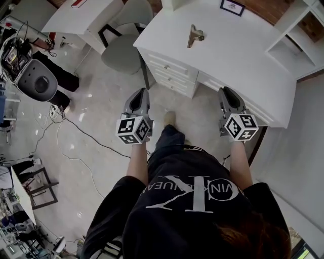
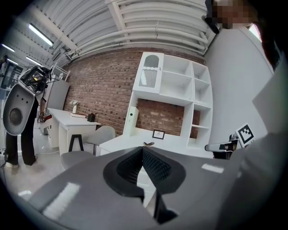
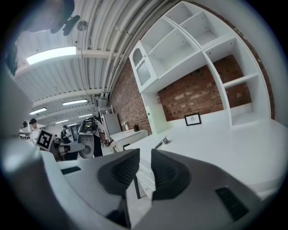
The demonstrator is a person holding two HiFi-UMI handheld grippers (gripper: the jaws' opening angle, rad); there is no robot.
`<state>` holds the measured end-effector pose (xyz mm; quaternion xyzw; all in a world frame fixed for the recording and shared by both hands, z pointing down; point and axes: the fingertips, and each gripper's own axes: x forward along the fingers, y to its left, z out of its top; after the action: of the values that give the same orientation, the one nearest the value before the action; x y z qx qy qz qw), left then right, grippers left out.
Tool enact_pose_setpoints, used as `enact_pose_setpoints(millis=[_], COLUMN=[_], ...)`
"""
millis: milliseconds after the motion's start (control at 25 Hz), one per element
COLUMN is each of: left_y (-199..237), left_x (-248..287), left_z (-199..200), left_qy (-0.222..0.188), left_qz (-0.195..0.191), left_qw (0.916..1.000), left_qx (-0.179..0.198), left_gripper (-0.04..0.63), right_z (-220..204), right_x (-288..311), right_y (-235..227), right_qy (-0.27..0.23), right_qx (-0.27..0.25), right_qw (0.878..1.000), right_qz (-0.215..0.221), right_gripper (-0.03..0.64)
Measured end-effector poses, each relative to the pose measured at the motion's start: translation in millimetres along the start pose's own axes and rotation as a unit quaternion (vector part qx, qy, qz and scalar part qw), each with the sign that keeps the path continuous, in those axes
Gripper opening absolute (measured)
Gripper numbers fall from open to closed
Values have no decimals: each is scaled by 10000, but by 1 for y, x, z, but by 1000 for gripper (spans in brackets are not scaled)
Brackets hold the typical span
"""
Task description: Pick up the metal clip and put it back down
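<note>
Metal clip (image 1: 195,36) lies on the white counter (image 1: 243,60), its long axis near 1-to-7 o'clock, at about 1 o'clock from the clenched, empty left tongs (image 1: 138,92) and 11 o'clock from the slightly parted, empty right tongs (image 1: 227,92), which look the nearer.

The head view looks steeply down from above the person's shoulders. The white tabletop (image 1: 233,55) fills its upper right, just ahead of the left gripper (image 1: 137,97) and right gripper (image 1: 229,96). The left gripper view sits low, off the tabletop's front left corner, and faces level across it to the shelf unit (image 2: 173,90) behind. The right gripper view rides nearer the tabletop's front edge, tilted upward and turned left along it. All three views share the tabletop, its metal clip (image 1: 195,36) and its framed picture (image 1: 232,6).
</note>
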<state>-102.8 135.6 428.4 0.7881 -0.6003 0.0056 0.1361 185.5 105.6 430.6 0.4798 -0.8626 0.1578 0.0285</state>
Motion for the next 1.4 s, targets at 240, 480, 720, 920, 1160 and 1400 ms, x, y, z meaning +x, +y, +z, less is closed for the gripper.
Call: enact_pose_setpoints(millis=[240, 480, 720, 920, 1160, 1400], left_y=[19, 34, 49, 57, 73, 90], left_x=[40, 85, 125, 158, 190, 214], left_z=[14, 23, 30, 41, 38, 40], left_qy=[29, 116, 243, 279, 405, 449], left_qz=[-148, -349, -627, -924, -1261, -1479], left_qw=[9999, 9993, 9977, 9953, 9911, 9880], left_qx=[0, 13, 45, 80, 107, 49], left_gripper=[11, 11, 11, 11, 11, 11], right_z=[12, 17, 23, 29, 28, 30], right_x=[40, 76, 104, 124, 151, 172], right_y=[-8, -19, -28, -34, -37, -38], right_qy=[14, 84, 80, 56, 26, -6], right_qx=[71, 148, 255, 352, 451, 539], right_qw=[9999, 9997, 9987, 9972, 9946, 9918], right_qz=[-80, -187, -435, -658, -929, -1162], right_gripper=[40, 40, 40, 40, 40, 40])
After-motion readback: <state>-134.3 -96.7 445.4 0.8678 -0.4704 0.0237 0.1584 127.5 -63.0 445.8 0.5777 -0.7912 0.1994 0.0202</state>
